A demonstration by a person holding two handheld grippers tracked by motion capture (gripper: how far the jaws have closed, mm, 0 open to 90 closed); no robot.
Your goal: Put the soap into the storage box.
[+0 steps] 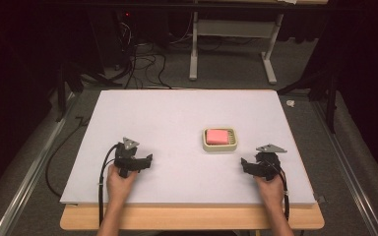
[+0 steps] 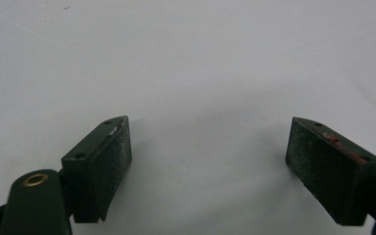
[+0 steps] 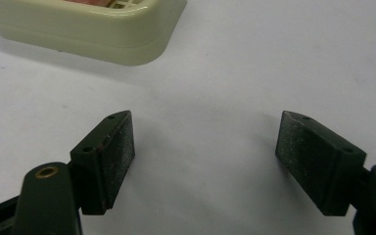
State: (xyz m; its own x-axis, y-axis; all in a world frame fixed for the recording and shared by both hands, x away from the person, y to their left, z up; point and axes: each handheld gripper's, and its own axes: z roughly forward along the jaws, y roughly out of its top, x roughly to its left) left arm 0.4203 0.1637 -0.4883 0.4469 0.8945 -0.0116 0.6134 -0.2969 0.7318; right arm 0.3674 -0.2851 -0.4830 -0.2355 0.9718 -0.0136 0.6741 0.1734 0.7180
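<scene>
A cream soap dish [image 1: 220, 139] holding a pink bar of soap [image 1: 218, 136] sits right of the white board's middle. My right gripper [image 1: 252, 166] rests near the front right, a little in front of and right of the dish, jaws apart with only bare board between them. In the right gripper view its gripper [image 3: 205, 161] stands open and the dish's corner [image 3: 103, 29] lies ahead at the upper left. My left gripper [image 1: 137, 162] sits near the front left, well away from the dish. In the left gripper view its gripper [image 2: 208, 161] gapes over plain white surface.
The white board [image 1: 177, 113] lies on a wooden table whose front edge [image 1: 192, 219] shows below it. Black cables [image 1: 103, 182] trail from each gripper toward the person. Beyond the board are floor cables and a grey table frame [image 1: 231, 44].
</scene>
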